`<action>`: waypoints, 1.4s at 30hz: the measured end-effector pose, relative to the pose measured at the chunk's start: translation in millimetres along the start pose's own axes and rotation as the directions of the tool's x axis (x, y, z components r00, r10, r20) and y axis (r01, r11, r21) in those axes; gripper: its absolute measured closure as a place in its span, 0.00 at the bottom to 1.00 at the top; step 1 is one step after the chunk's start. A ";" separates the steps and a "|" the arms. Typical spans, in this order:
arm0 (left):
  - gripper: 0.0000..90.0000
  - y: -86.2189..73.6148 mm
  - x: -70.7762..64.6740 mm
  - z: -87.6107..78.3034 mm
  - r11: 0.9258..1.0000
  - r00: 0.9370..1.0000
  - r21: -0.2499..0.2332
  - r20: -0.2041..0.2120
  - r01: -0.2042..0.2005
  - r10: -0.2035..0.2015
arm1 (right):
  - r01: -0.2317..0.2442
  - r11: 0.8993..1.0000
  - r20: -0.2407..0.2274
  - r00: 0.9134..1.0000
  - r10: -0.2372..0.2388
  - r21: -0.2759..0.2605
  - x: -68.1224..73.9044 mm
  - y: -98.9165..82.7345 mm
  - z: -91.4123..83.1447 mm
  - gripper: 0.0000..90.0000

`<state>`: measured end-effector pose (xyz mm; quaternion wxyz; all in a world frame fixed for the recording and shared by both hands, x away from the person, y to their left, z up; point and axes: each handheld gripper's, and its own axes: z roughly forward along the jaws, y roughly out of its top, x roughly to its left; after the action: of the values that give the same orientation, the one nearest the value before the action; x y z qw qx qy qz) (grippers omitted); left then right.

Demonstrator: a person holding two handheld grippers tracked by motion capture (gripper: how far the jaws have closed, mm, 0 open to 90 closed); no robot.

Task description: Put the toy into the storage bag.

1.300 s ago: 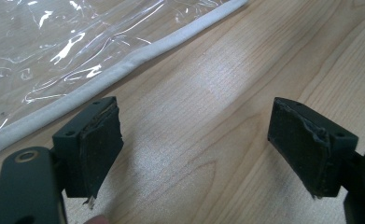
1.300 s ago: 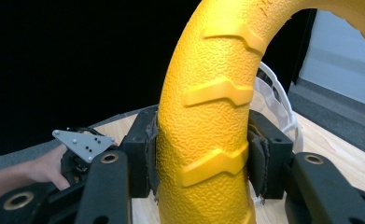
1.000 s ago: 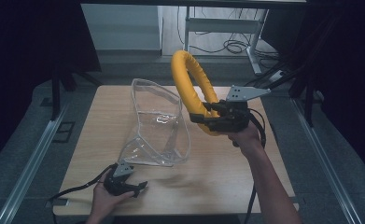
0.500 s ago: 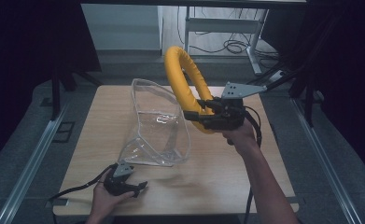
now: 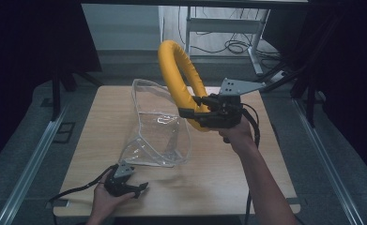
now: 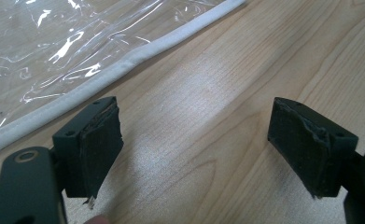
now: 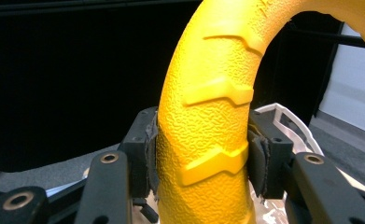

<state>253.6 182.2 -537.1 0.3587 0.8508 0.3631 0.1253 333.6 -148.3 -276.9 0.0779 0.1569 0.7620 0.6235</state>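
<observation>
Above bag (image 5: 157, 133): right tongs (image 5: 190, 112) clamp yellow ring (image 5: 179, 77), shifted left | left tongs (image 5: 136, 190) open, unmoved

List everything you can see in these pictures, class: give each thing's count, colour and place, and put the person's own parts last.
Ring: one, yellow, held upright above the table beside the bag.
Bag: one, clear plastic with white trim, standing open mid-table.
Table: one, light wood, centre.
Right gripper: one, black, shut on the ring.
Left gripper: one, black, jaws open, resting at the near edge.
Forearms: two, entering from the bottom.
</observation>
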 end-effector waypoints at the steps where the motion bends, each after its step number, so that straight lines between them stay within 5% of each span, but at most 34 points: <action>1: 0.19 0.0 0.0 0.1 1.000 1.000 0.000 0.000 0.000 0.000 | 0.002 1.000 -0.002 1.000 -0.002 -0.001 0.6 1.0 0.7 0.57; 42: 0.19 -0.2 -0.3 0.7 1.000 1.000 -0.003 0.004 0.001 -0.001 | 0.023 0.999 -0.127 0.992 -0.027 -0.030 27.4 8.4 35.8 0.57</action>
<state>253.6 181.8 -537.7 0.3609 0.8502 0.3627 0.1239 320.3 -104.5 -274.1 0.0391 0.1061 0.7582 0.6421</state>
